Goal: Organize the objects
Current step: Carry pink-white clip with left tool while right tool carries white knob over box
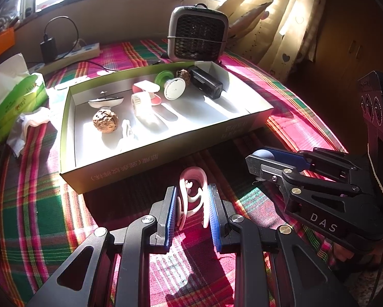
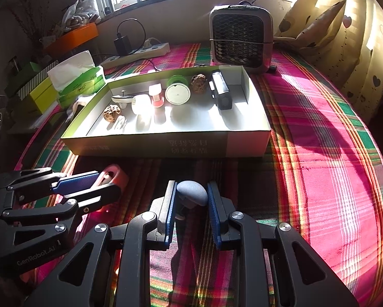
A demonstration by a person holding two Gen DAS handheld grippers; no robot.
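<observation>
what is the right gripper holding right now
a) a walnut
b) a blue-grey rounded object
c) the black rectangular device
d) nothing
b: in the right wrist view the right gripper is closed on a blue-grey rounded object, held in front of the box; both walnuts and the black rectangular device lie inside the box.

The left gripper's pads (image 1: 171,204) hide both sides of the pink clip (image 1: 192,194). The grey knob's (image 2: 192,192) underside is lost between the right gripper's pads (image 2: 212,204). At 8 o'clock in the box (image 1: 166,151), a small white piece (image 1: 127,131) is washed out by glare. The box's print is too blurred to read.
</observation>
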